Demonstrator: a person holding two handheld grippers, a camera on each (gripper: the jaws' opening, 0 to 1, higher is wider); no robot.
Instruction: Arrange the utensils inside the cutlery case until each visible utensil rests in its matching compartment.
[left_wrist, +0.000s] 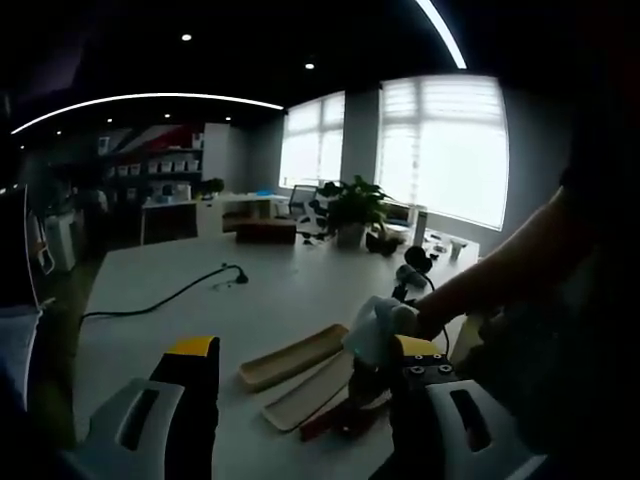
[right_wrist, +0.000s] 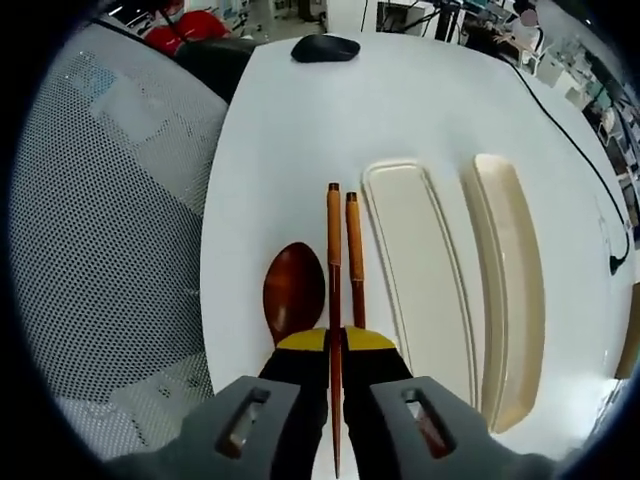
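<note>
Wooden chopstick (right_wrist: 334, 300) clamped in right gripper (right_wrist: 335, 345) | spoon (right_wrist: 294, 290) just left | left gripper (left_wrist: 300, 362) open

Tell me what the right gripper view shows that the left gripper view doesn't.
Right gripper view: the right gripper, jaws shut on one chopstick, with a mouse and a mesh chair around the table. Left gripper view: the left gripper, jaws open, a plant, a cable, windows and a person's arm. Both: the white table, the two case halves and the reddish utensils beside them.
</note>
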